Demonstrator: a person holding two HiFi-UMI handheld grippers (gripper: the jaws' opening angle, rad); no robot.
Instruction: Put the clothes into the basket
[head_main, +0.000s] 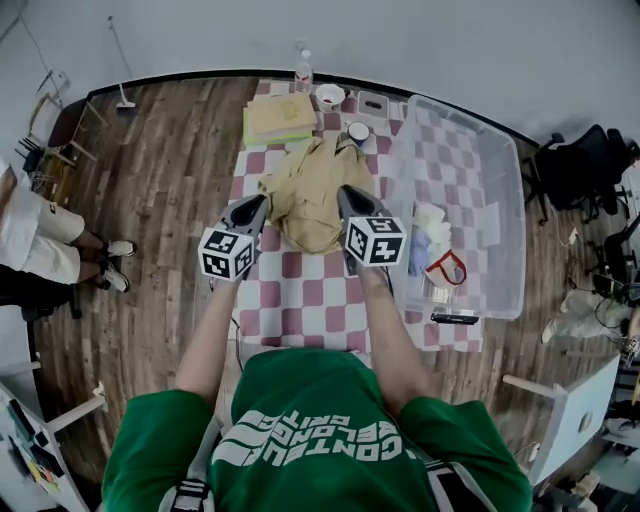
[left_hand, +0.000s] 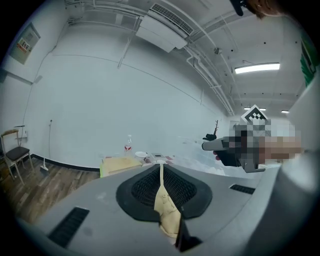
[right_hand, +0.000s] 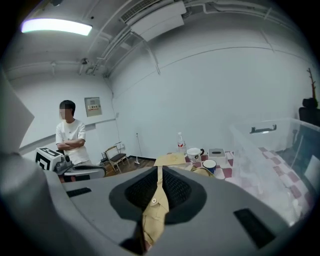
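A tan button-up shirt (head_main: 312, 195) hangs bunched over the checked tablecloth (head_main: 300, 290), held up between my two grippers. My left gripper (head_main: 260, 207) is shut on the shirt's left side; in the left gripper view a fold of tan cloth (left_hand: 166, 205) is pinched in my left gripper (left_hand: 161, 166). My right gripper (head_main: 346, 196) is shut on the shirt's right side, and its own view shows my right gripper (right_hand: 159, 171) clamping the buttoned cloth (right_hand: 152, 212). The basket is a clear plastic bin (head_main: 505, 190) just right of the shirt.
A folded yellow-green cloth (head_main: 280, 118), a bottle (head_main: 303, 72), a white mug (head_main: 330, 96), a cup (head_main: 358, 132) and a small white box (head_main: 373, 102) sit at the table's far end. Small items (head_main: 440, 262) lie in the bin. A person (head_main: 40, 240) stands at left.
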